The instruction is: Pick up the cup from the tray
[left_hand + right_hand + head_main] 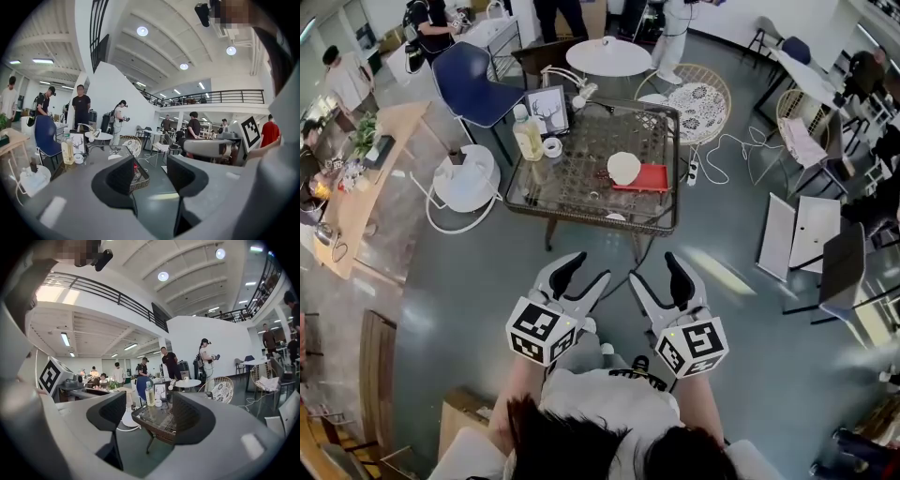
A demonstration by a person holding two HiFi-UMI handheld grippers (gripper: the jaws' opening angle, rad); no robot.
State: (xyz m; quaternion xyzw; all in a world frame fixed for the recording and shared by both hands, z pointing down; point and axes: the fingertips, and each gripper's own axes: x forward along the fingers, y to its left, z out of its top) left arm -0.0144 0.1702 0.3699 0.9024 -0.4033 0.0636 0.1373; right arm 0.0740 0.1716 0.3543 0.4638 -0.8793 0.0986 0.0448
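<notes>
A white cup [624, 168] lies on a small red tray [649, 178] at the right side of a glass-topped table [581, 187]. Both grippers hang over the grey floor short of the table's near edge. The left gripper [581, 275] and the right gripper [658, 279] stand side by side, jaws apart and empty. In the left gripper view the gripper [150, 174] is open, and a sliver of the red tray [136, 167] shows beside its left jaw. The right gripper [150, 414] is open too, facing the table [154, 418]; the cup is hidden there.
On the table's far left stand a yellow bottle [527, 134], a framed picture [547, 110] and a tape roll [552, 147]. A blue chair [473, 82], a white round table [608, 56], a wicker chair [698, 101] and a white floor appliance [465, 178] ring it. People stand behind.
</notes>
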